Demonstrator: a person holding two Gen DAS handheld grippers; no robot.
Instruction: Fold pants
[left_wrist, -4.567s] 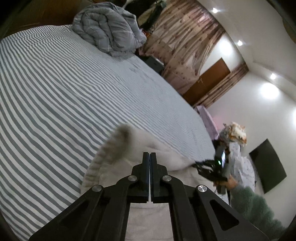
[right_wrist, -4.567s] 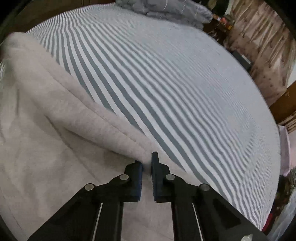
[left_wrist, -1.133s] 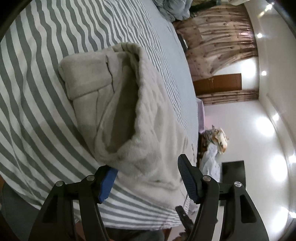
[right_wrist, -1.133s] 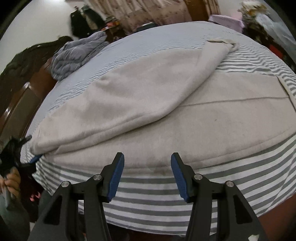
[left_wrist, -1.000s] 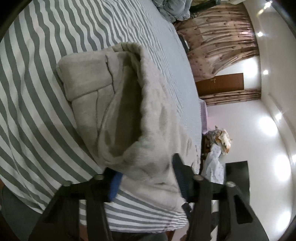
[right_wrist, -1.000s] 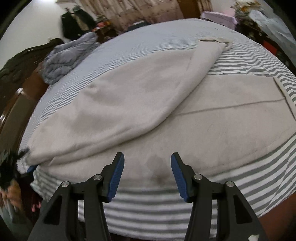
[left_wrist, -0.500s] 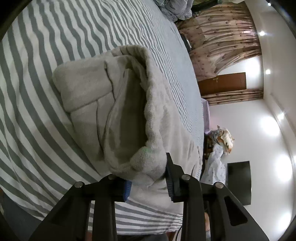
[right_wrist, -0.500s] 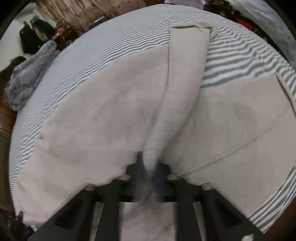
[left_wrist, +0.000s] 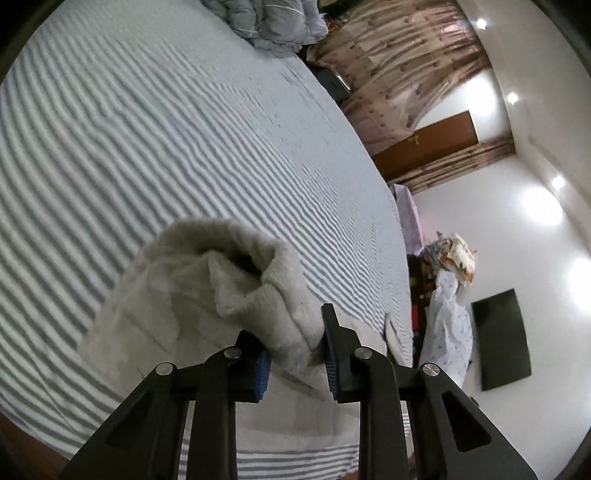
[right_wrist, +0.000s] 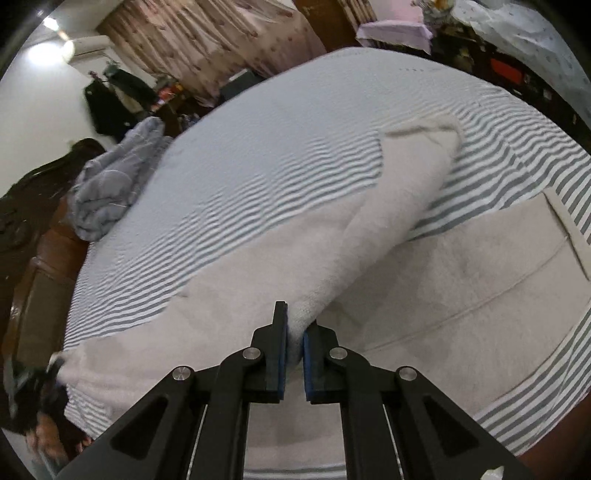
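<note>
Beige fleece pants (right_wrist: 461, 295) lie spread across a grey-and-white striped bed (right_wrist: 295, 155). My right gripper (right_wrist: 294, 347) is shut on a raised fold of the upper pant leg (right_wrist: 388, 236), which runs up to its cuff at the far right. My left gripper (left_wrist: 295, 350) is shut on the thick rolled waistband end of the pants (left_wrist: 236, 280) and holds it lifted off the bed (left_wrist: 147, 129), its opening facing the camera.
A crumpled grey duvet (left_wrist: 273, 22) lies at the head of the bed, also in the right wrist view (right_wrist: 110, 184). A dark wooden bed frame (right_wrist: 40, 288) runs along the left. Curtains (left_wrist: 399, 66), a door and cluttered furniture stand beyond the bed.
Both grippers were open over the pants a second ago. Both have closed on the fabric and lifted it; the left has raised the waistband end, the right a fold of the leg.
</note>
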